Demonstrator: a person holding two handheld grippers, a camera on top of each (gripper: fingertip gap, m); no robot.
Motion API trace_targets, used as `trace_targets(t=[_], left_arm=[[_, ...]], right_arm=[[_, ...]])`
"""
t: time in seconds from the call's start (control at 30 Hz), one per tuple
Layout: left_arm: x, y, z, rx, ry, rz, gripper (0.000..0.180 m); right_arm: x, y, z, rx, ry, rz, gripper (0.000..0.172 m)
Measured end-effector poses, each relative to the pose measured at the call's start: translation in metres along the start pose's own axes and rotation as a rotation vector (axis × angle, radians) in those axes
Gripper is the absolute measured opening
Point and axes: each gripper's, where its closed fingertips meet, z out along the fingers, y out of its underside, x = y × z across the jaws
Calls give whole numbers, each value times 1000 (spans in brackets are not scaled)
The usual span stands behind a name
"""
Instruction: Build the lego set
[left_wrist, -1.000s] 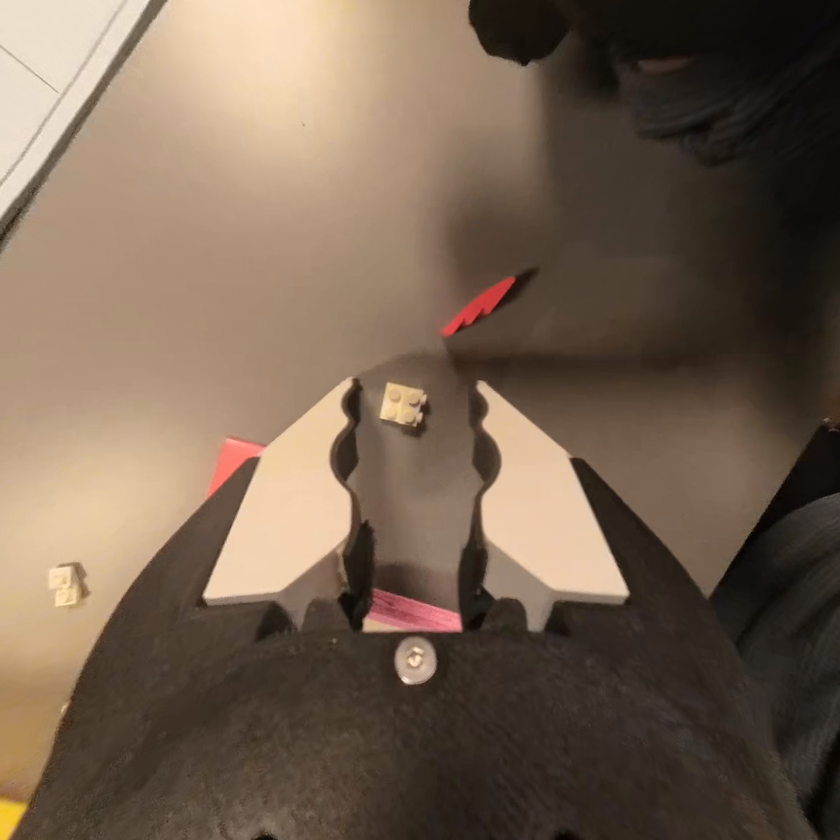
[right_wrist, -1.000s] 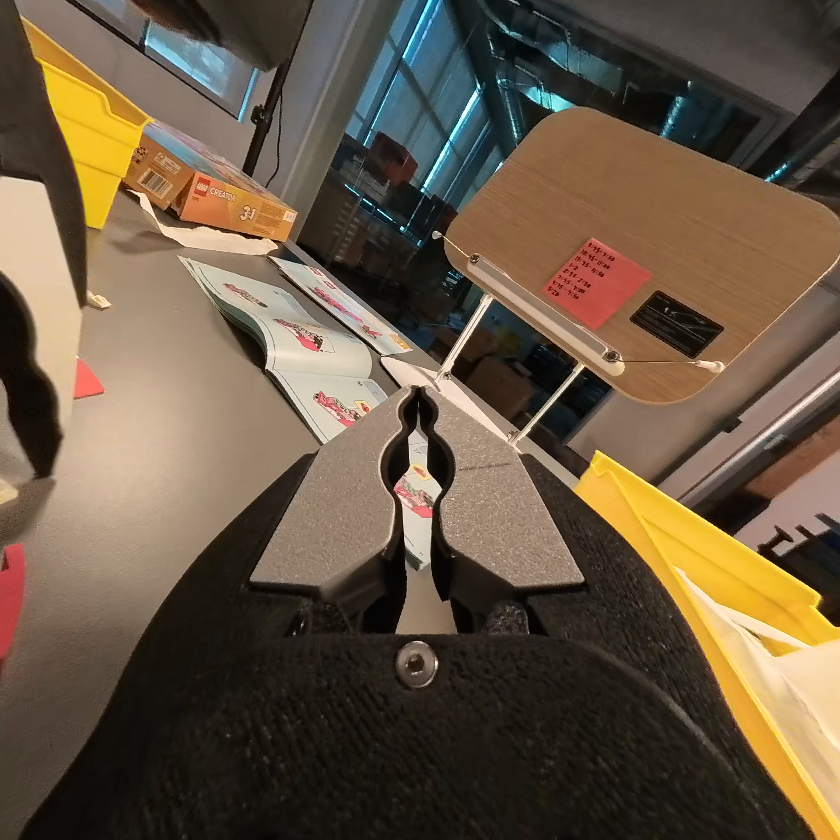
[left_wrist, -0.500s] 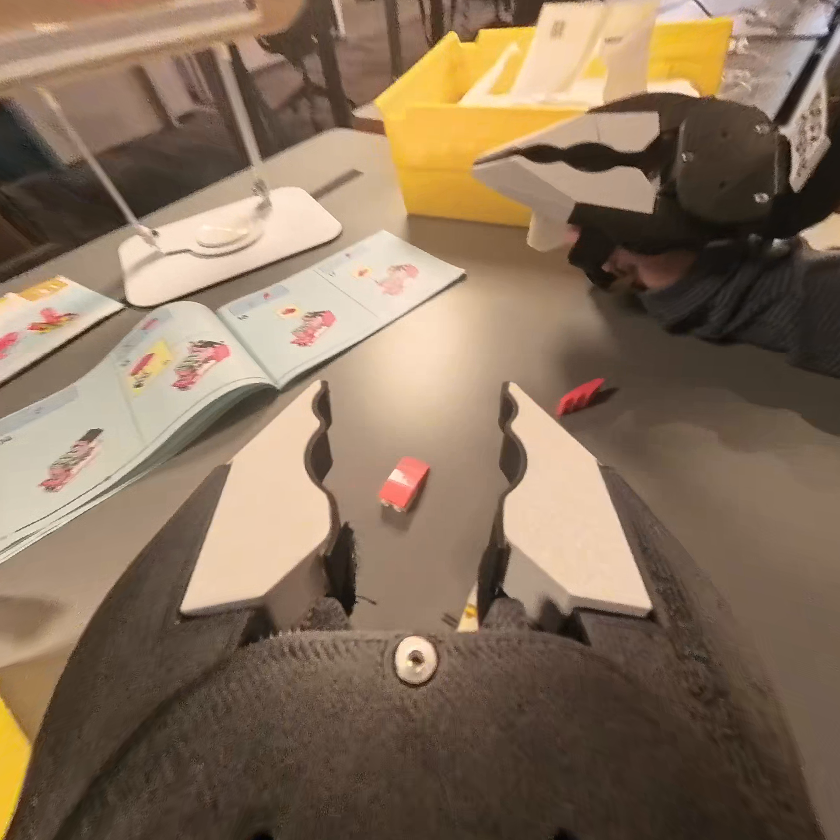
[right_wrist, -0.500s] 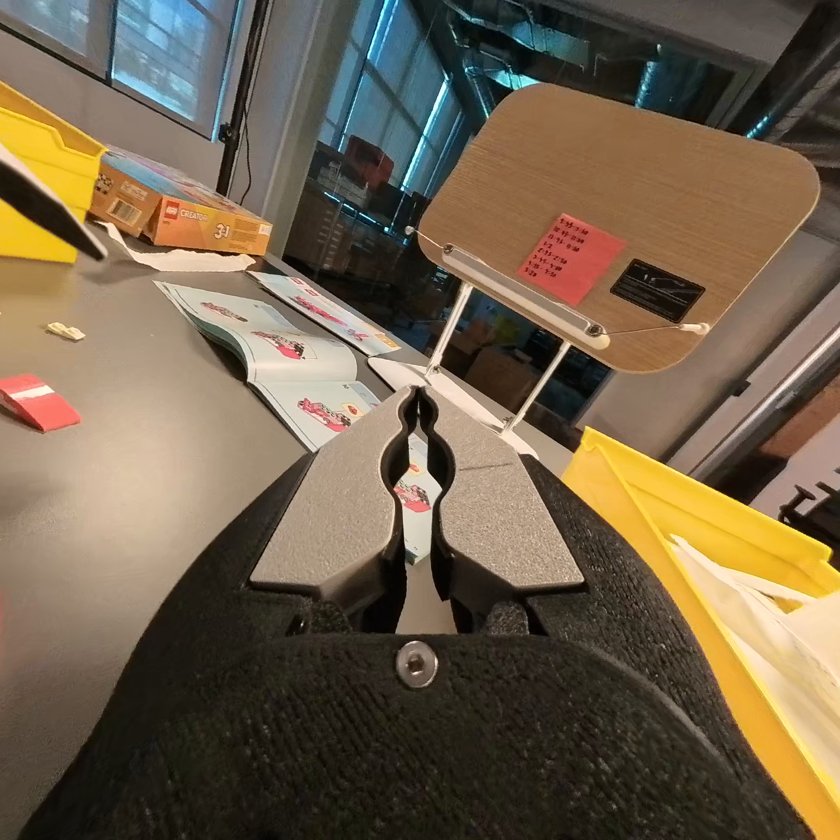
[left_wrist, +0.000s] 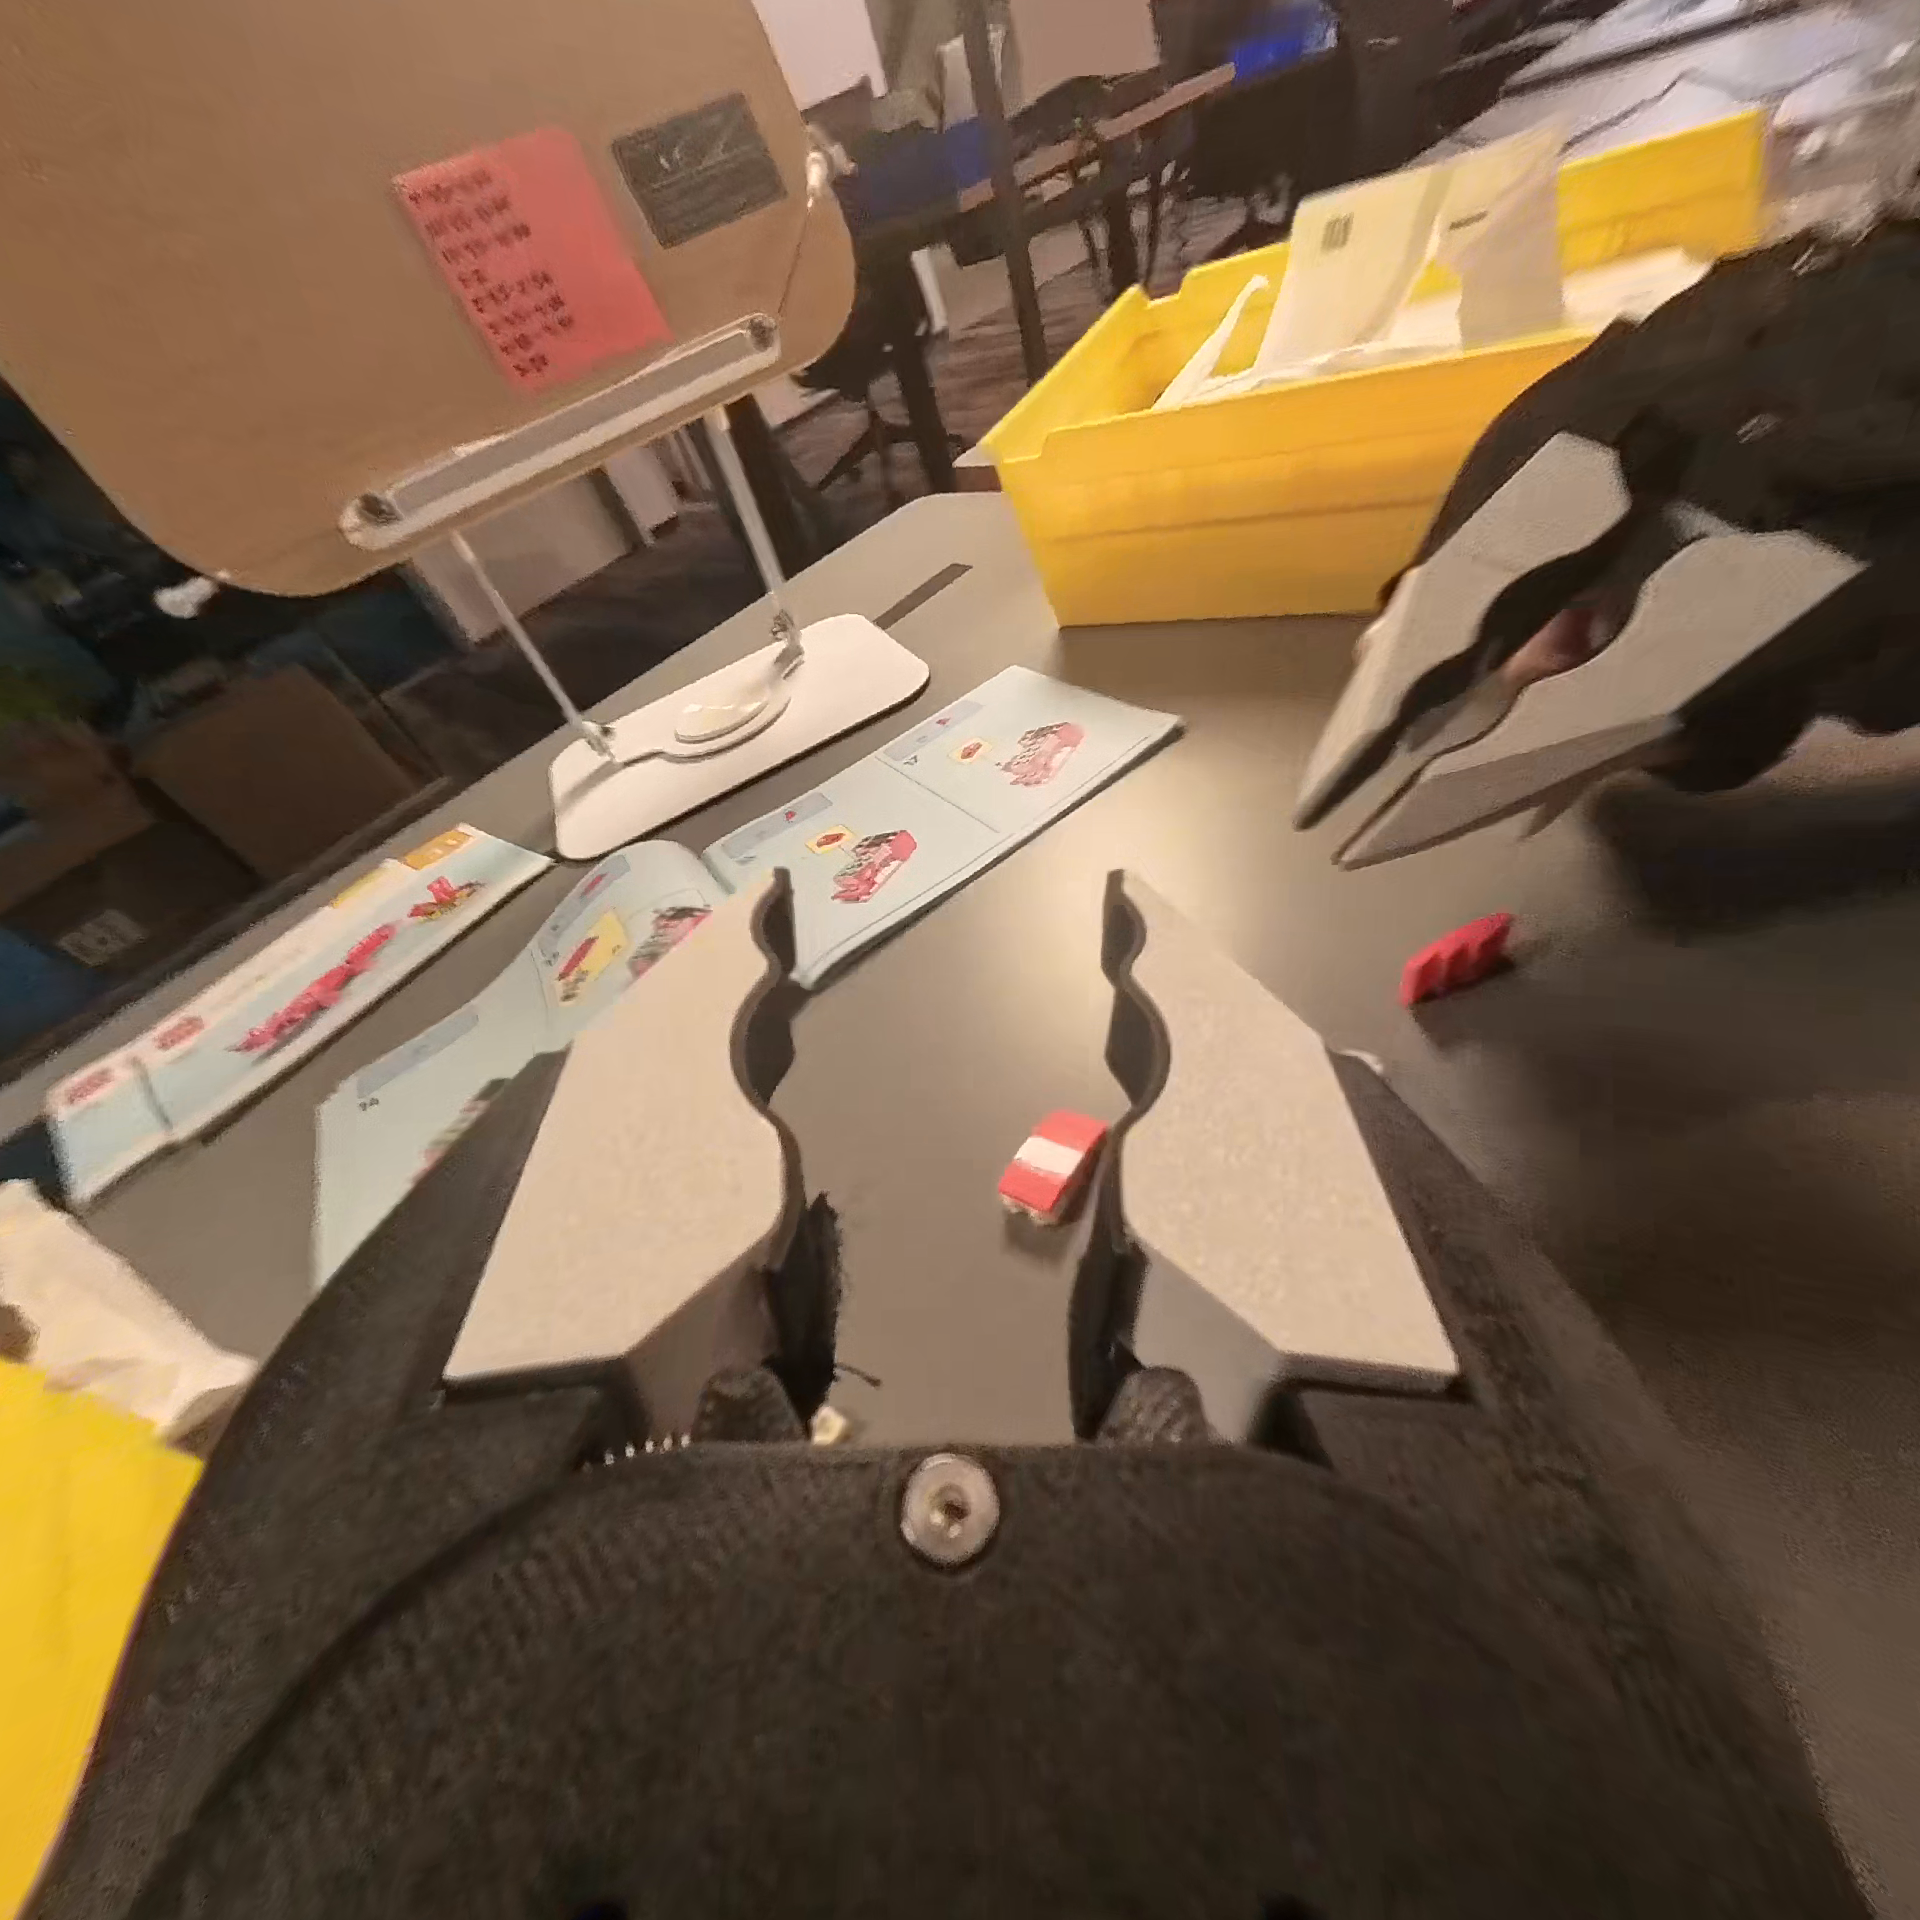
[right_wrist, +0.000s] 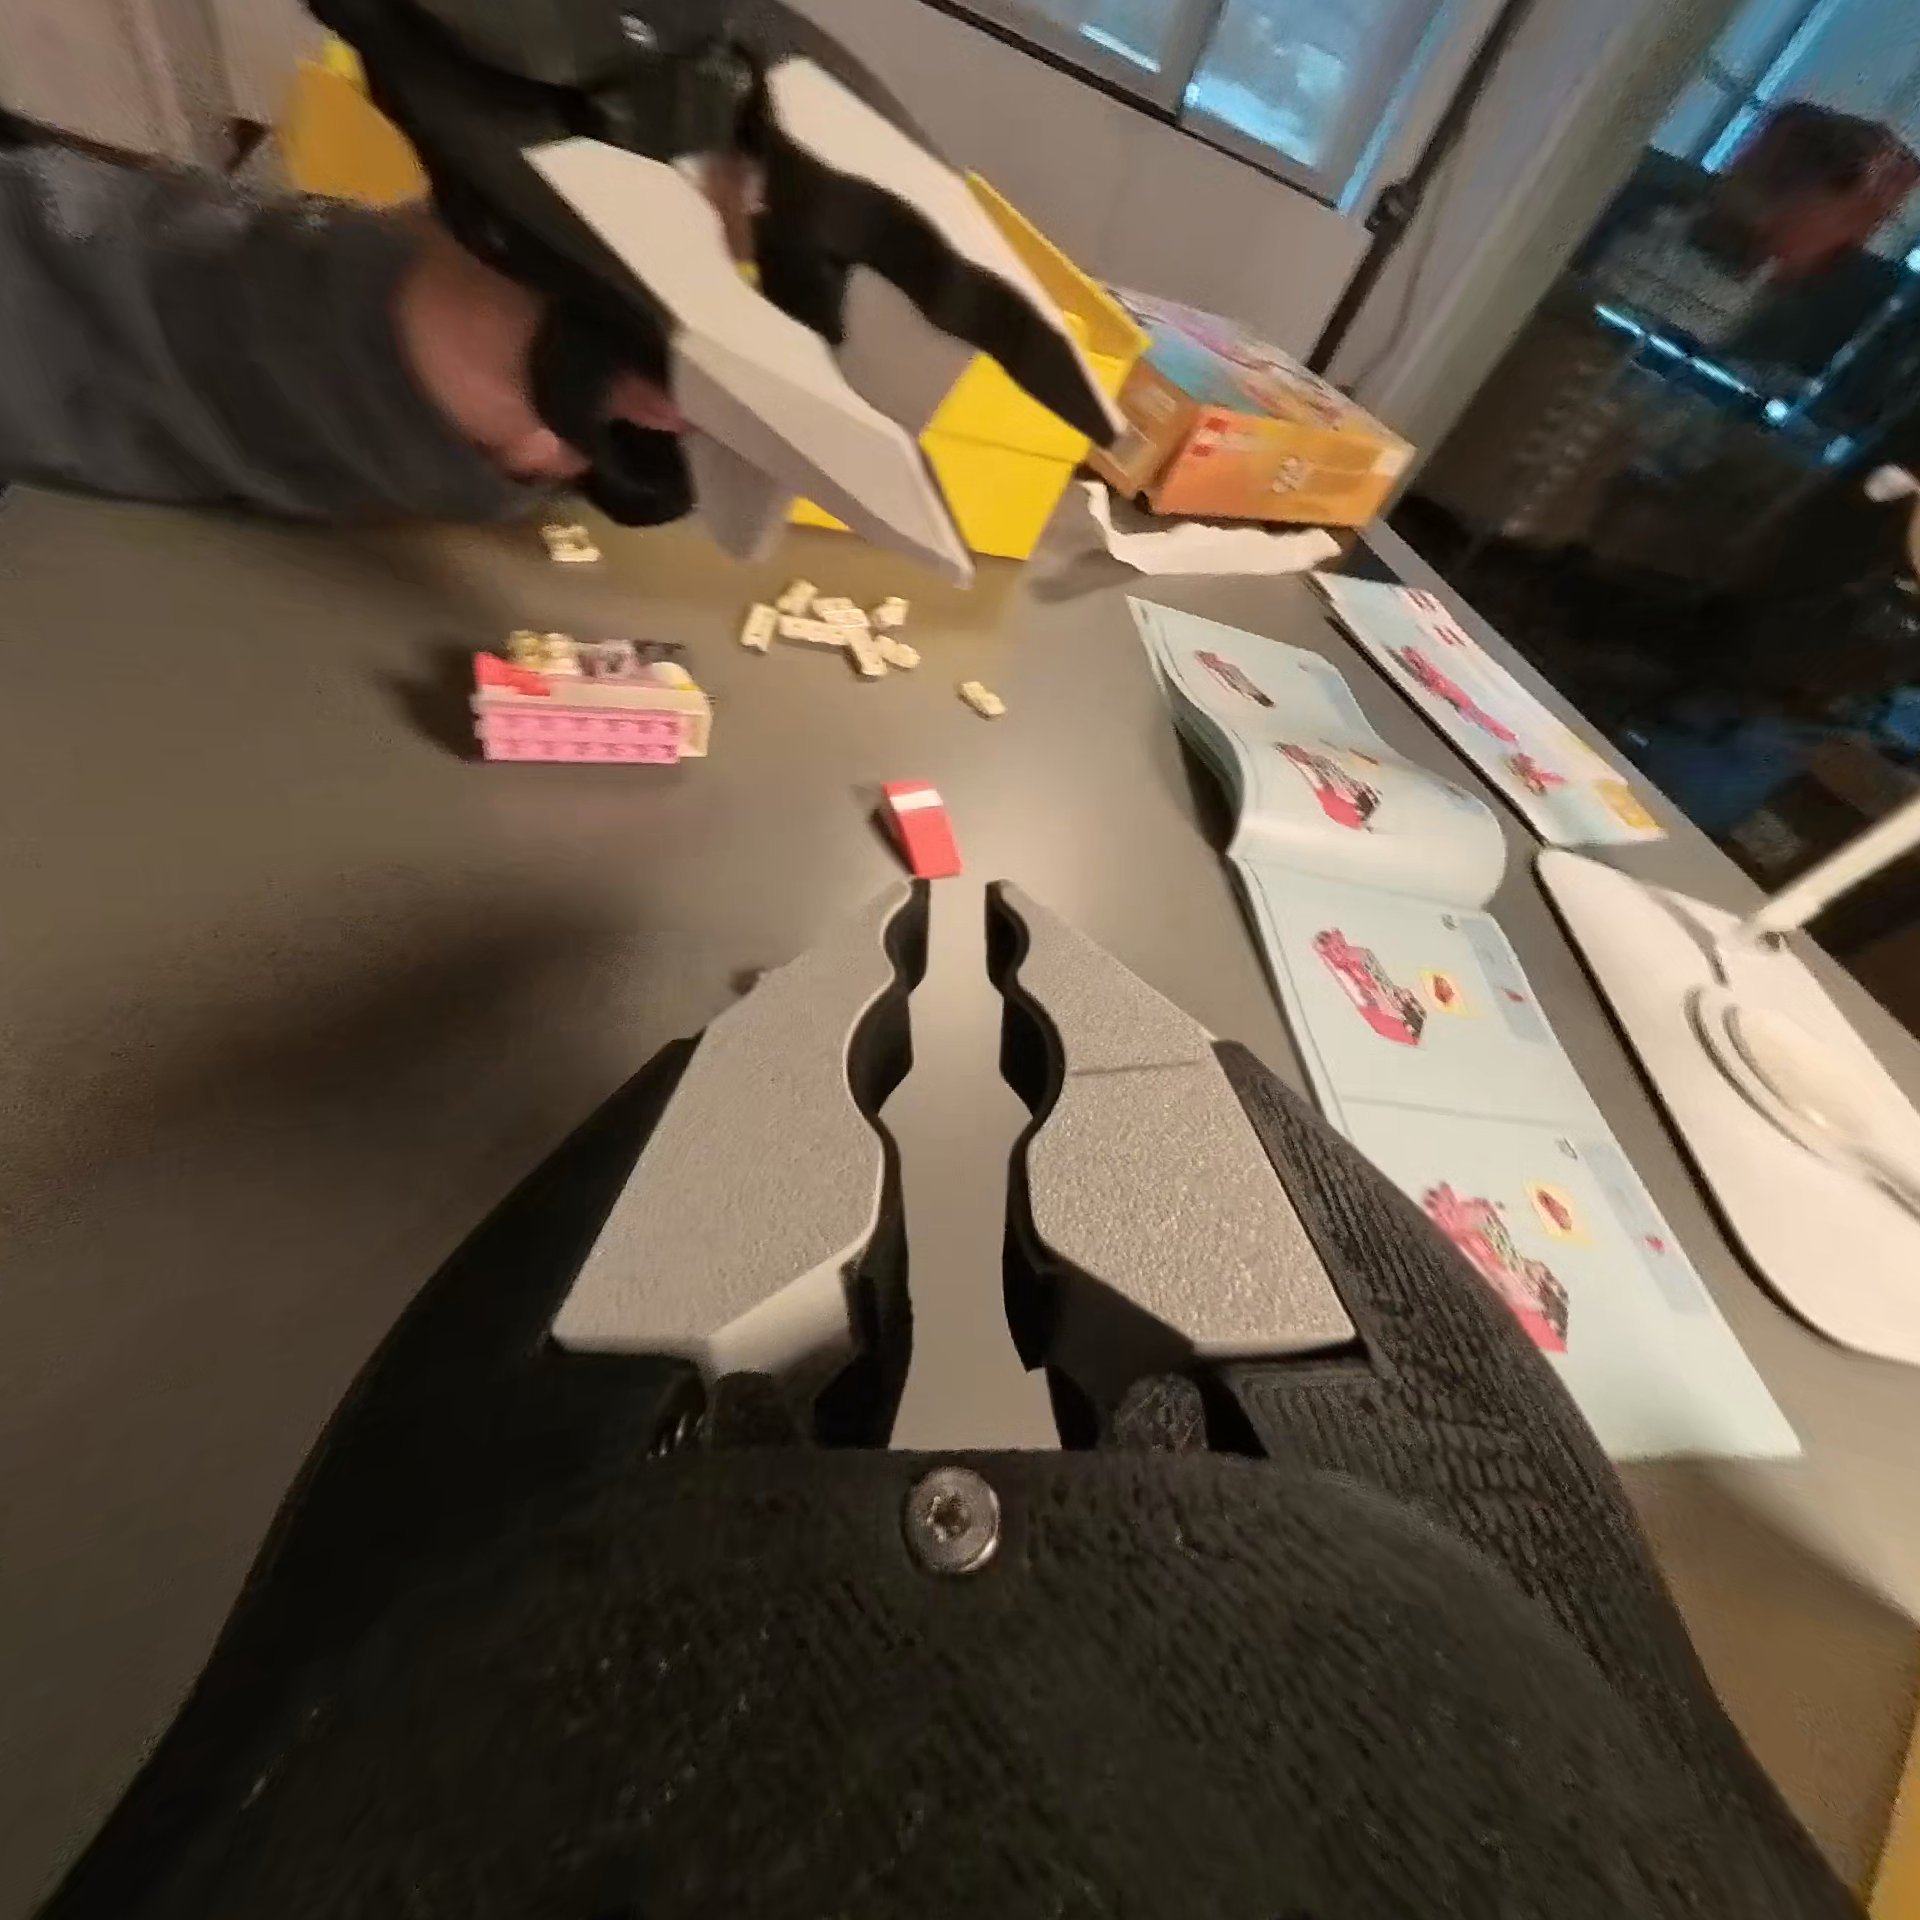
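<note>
Both grippers' jaws hang open, bare, near red brick (right_wrist: 921, 828).

Two red bricks (left_wrist: 1049, 1166), perhaps ten cream.

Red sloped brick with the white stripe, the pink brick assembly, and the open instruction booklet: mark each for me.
Red sloped brick (right_wrist: 921, 829), right wrist view, on its red sloped face.
Pink brick assembly (right_wrist: 582, 722), right wrist view, on its pink side.
Open instruction booklet (right_wrist: 1449, 1060), right wrist view, on the near page.
</note>
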Motion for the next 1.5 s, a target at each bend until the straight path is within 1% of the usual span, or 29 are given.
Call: trace_targets(t=[0.07,0.17,0.27,0.37,0.43,0.5,0.63,0.7,0.77,0.87,1.0,1.13,1.33,1.43,1.5], left_arm=[[-4,6,2,-30,-53,76,58],[-2,15,7,-63,-65,121,58],[1,16,10,-63,-69,134,56],[-2,11,8,-23,-103,139,54],[-6,2,4,37,-140,135,52],[-7,-5,0,89,-145,116,49],[-4,-12,-4,133,-120,85,47],[-4,-13,-5,142,-117,74,47],[-8,-10,-5,144,-132,74,46],[-12,-2,-2,121,-129,26,45],[-13,-3,-2,130,-113,-14,44],[-14,-7,-5,151,-116,-23,43],[-12,-10,-6,161,-106,-28,42],[-9,-11,-7,158,-97,-20,42],[-9,-14,-9,170,-97,-11,40]], right_arm=[[-8,7,2,-45,-43,4,8],[-13,24,8,-144,-72,-2,11],[-28,26,11,-165,-152,23,11],[-35,24,10,-163,-199,50,11],[-32,30,10,-196,-180,36,12],[-30,33,9,-208,-171,22,13],[-34,28,5,-179,-227,106,17],[-35,31,4,-196,-234,113,19],[-35,30,5,-198,-216,67,19],[-40,27,8,-195,-229,46,18],[-39,36,10,-240,-217,46,20],[-40,35,13,-243,-194,-19,15],[-44,38,15,-260,-205,-20,14],[-44,33,15,-241,-199,-37,7],[-43,31,14,-231,-188,-50,6]])
